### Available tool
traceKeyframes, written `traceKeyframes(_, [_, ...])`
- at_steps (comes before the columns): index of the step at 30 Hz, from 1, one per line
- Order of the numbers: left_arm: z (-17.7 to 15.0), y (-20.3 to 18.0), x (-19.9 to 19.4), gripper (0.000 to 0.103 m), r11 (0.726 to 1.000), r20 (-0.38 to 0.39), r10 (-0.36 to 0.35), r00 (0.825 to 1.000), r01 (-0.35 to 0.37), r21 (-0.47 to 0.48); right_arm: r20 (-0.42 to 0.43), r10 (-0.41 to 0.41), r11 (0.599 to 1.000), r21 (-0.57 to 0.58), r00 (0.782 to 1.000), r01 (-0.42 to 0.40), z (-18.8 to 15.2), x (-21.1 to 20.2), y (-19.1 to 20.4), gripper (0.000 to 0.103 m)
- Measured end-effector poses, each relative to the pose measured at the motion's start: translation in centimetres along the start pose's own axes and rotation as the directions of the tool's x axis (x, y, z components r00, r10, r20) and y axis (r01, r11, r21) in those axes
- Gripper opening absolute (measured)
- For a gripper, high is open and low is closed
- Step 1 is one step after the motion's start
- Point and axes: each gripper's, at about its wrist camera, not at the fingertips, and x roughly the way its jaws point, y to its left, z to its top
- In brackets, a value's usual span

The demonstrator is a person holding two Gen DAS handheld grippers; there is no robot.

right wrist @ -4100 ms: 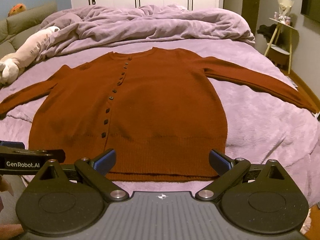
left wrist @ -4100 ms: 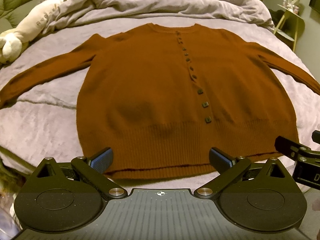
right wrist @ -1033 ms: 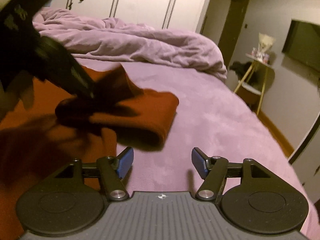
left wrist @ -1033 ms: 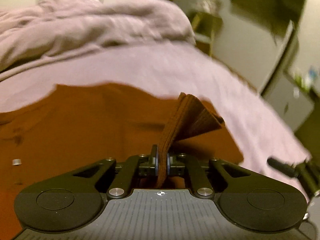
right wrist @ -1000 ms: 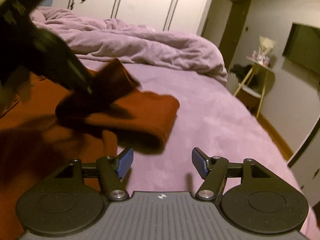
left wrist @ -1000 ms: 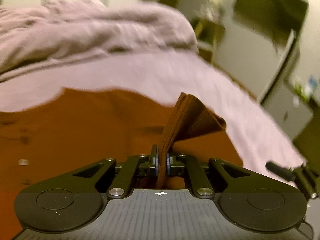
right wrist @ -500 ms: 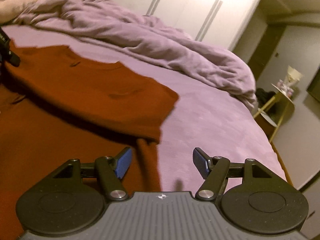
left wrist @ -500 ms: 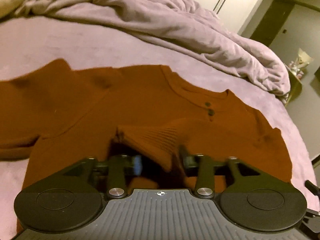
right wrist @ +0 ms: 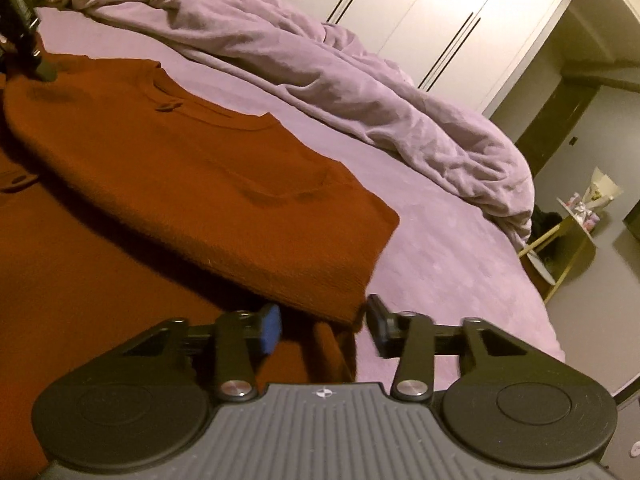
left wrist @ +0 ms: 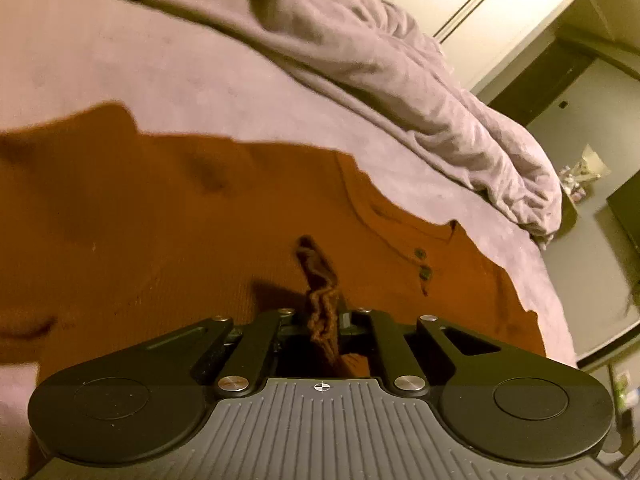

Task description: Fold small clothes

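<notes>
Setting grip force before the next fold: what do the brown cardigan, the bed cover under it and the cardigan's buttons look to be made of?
Cardigan: looks like soft matte knit, maybe wool or acrylic; fine ribbing shows in the edge pinched by the left gripper. Bed cover: lilac, plush short-pile fabric, faintly mottled, no sheen. Buttons: small, dark, seemingly hard; too small to tell the material.

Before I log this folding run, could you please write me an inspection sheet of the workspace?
Surface: purple bed, bare to the right of the garment.
Job's things: rust cardigan lying on the bed, its right sleeve folded across the body.
Clutter: rumpled duvet at the far side.
Grippers: left tongs shut on a bunch of cardigan knit; right tongs open around the sleeve fold's edge.
Cables: nothing seen.
Surroundings: white wardrobe, side table.
</notes>
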Motion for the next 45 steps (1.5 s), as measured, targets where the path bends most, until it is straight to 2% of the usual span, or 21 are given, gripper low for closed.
traceKeyframes(2, [0.4,-0.9,-0.7,0.007,0.999,0.047,-0.013,0.999,0.011,0.041,-0.002,-0.020,1.000,-0.012,1.000,0.020,0.2,0.6,0.1,0.024])
traceKeyframes(6, [1.9,-2.9,-3.5,0.007,0.992,0.184,-0.040,0.982,0.017,0.126,-0.002,-0.044,0.999,0.015,0.999,0.044,1.0,1.2,-0.4,0.023])
traceKeyframes(9, [3.2,-3.5,-5.0,0.007,0.985,0.259,-0.033,0.965,-0.012,0.171,0.008,-0.047,0.997,0.058,0.999,0.047,1.5,1.1,-0.5,0.041])
traceKeyframes(11, [3.9,-3.4,-5.3,0.007,0.978,0.279,0.004,0.960,-0.062,0.201,-0.002,-0.047,0.998,0.040,0.999,0.047,1.4,1.6,-0.2,0.042])
traceKeyframes(15, [3.6,-2.4,-4.4,0.007,0.965,0.253,0.074,0.965,-0.133,0.225,0.004,-0.049,0.998,0.036,0.999,0.049,1.4,1.8,0.1,0.041])
traceKeyframes(18, [2.7,-1.6,-3.6,0.007,0.963,0.232,0.099,0.968,-0.152,0.223,0.009,-0.031,0.999,0.024,0.999,0.031,1.7,2.1,0.3,0.025])
traceKeyframes(19, [2.4,-1.4,-3.3,0.007,0.963,0.232,0.107,0.967,-0.158,0.216,0.010,-0.021,1.000,0.014,1.000,0.021,1.7,2.2,0.5,0.016])
traceKeyframes(20, [2.2,-1.4,-3.1,0.007,0.964,0.232,0.107,0.967,-0.158,0.215,0.014,-0.031,0.999,0.008,0.999,0.031,1.8,2.3,0.6,0.016])
traceKeyframes(23, [1.4,-1.1,-2.7,0.007,0.960,0.218,0.105,0.970,-0.156,0.233,0.011,-0.077,0.995,0.067,0.997,0.076,1.7,2.5,-0.5,0.016])
traceKeyframes(25, [0.5,-1.2,-1.8,0.008,0.938,0.201,0.142,0.969,-0.197,0.286,-0.018,-0.078,0.993,0.091,0.997,0.079,1.3,3.1,-0.8,0.019])
traceKeyframes(28, [-0.4,-0.3,-0.6,0.010,0.925,0.127,0.213,0.969,-0.241,0.294,-0.011,-0.092,0.996,0.018,0.996,0.093,1.1,3.1,0.2,0.021])
traceKeyframes(30, [-0.5,0.4,-1.0,0.017,0.928,0.126,0.227,0.966,-0.254,0.273,-0.009,-0.058,0.998,-0.003,0.998,0.058,1.1,2.3,0.4,0.027])
traceKeyframes(31, [-0.5,0.7,-1.6,0.019,0.928,0.139,0.235,0.962,-0.265,0.263,-0.012,-0.043,0.999,-0.003,0.999,0.043,1.0,1.7,0.2,0.034])
traceKeyframes(32, [-0.3,1.0,-2.3,0.021,0.925,0.149,0.257,0.955,-0.288,0.249,-0.011,-0.035,0.999,0.001,0.999,0.035,0.8,1.0,0.0,0.044])
traceKeyframes(34, [0.1,1.5,-3.6,0.022,0.915,0.173,0.303,0.937,-0.337,0.223,-0.006,-0.008,1.000,0.018,1.000,0.008,0.6,-0.2,-0.9,0.052])
traceKeyframes(36, [0.3,1.4,-5.0,0.024,0.909,0.191,0.308,0.932,-0.348,0.229,-0.001,0.022,0.998,0.064,1.000,-0.022,0.5,-1.5,-2.0,0.052])
traceKeyframes(38, [0.2,0.4,-5.8,0.041,0.907,0.205,0.284,0.936,-0.332,0.259,0.025,0.045,0.991,0.128,0.999,-0.048,0.8,-2.6,-3.2,0.052])
traceKeyframes(40, [-0.3,-1.3,-6.0,0.052,0.905,0.206,0.238,0.949,-0.294,0.308,0.051,0.080,0.976,0.198,0.996,-0.088,1.7,-2.9,-3.9,0.052])
traceKeyframes(42, [-0.8,-2.8,-5.0,0.053,0.902,0.186,0.207,0.960,-0.261,0.345,0.060,0.122,0.963,0.234,0.991,-0.133,3.0,-2.1,-3.3,0.049])
traceKeyframes(43, [-1.3,-3.4,-4.1,0.054,0.903,0.163,0.199,0.966,-0.246,0.354,0.062,0.144,0.959,0.239,0.988,-0.154,3.6,-1.5,-2.8,0.041])
traceKeyframes(45, [-2.3,-4.3,-2.1,0.053,0.904,0.109,0.198,0.974,-0.224,0.363,0.057,0.213,0.945,0.241,0.975,-0.221,5.0,0.4,-1.3,0.037])
